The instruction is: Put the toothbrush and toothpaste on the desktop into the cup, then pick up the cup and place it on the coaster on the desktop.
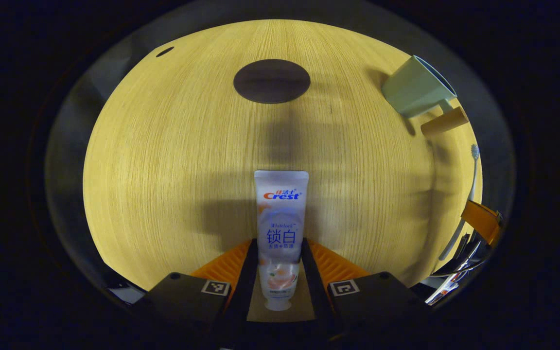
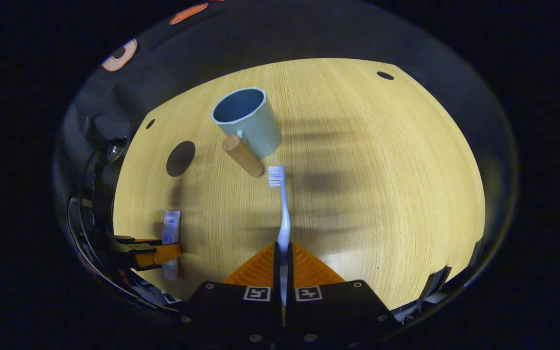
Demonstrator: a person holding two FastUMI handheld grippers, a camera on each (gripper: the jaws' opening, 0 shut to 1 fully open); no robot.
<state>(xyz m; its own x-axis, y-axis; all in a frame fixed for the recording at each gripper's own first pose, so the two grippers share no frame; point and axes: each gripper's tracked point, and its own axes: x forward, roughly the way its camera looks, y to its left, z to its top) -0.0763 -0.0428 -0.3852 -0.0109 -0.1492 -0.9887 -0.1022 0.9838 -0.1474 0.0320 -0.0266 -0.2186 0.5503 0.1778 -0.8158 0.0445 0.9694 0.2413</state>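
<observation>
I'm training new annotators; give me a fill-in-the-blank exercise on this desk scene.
1. The left tongs are shut on the white ___ tube.
2. The right tongs grip the pale blue toothbrush by its ___.
3. The light green cup with a wooden handle stands upright and ___.
4. The dark round coaster has ___ on it.

Answers: toothpaste; handle; empty; nothing

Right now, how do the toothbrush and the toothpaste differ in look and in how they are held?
The toothbrush is thin, with bristles at its far end; the toothpaste is a broad flat tube with its cap toward the camera. The right tongs are shut almost fully on the toothbrush handle; the left tongs stand wider around the tube. Both are gripped and point forward over the wooden desktop; neither is in the cup.
</observation>
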